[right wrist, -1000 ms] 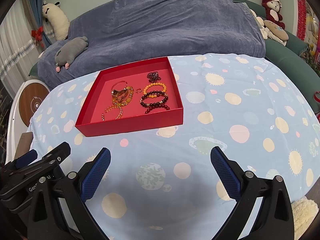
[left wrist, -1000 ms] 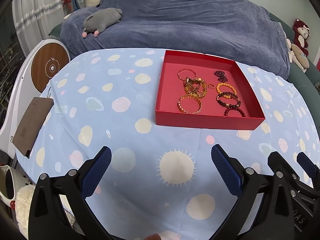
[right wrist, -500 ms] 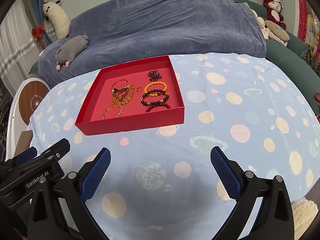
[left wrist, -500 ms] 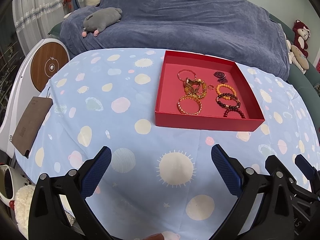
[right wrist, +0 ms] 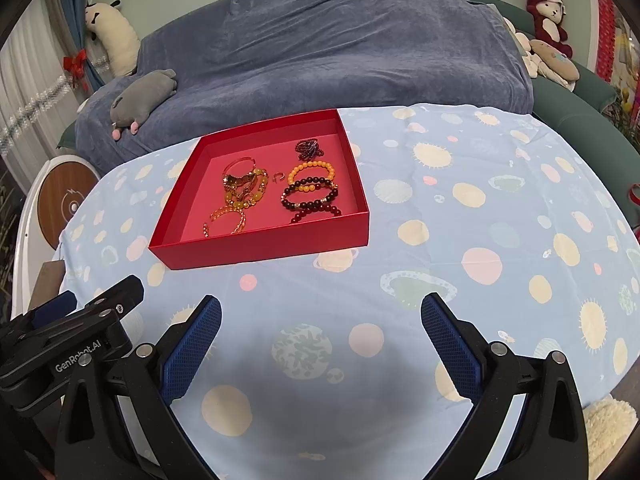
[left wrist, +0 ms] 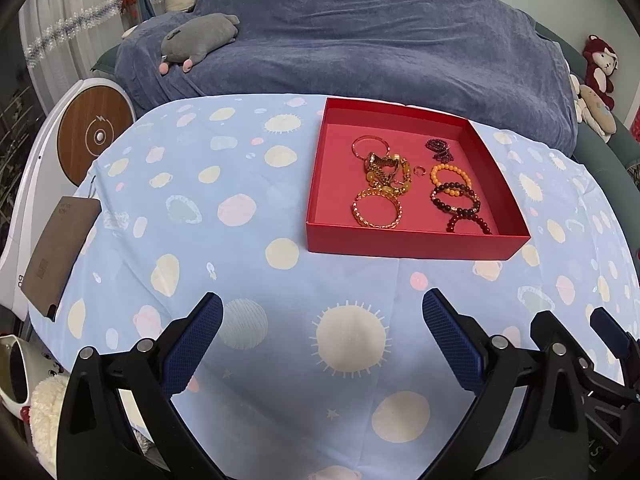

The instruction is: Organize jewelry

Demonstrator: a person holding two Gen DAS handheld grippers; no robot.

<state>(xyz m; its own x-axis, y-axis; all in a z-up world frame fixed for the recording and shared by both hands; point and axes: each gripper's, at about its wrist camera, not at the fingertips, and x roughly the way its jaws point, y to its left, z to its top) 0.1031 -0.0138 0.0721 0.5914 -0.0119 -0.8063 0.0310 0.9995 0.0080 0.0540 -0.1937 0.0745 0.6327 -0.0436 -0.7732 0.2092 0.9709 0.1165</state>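
Only the left view shows the brown card (left wrist: 60, 252); red tray (right wrist: 256, 250) sits skewed; both tongs (left wrist: 322, 322) (right wrist: 320, 322) gape wide, empty.

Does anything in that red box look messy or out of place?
Yes. In the red box, the gold and amber pieces lie tangled in one heap, while the beaded bracelets beside them overlap. A tiny ring sits loose between the two groups. Nothing looks spilled or broken.

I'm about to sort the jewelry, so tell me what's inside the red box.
Inside the red box: a gold bracelet, a tangled gold pile, an orange bead bracelet, dark red bead bracelets, a small ring and a dark purple strand. The tangle hides whatever lies beneath it.
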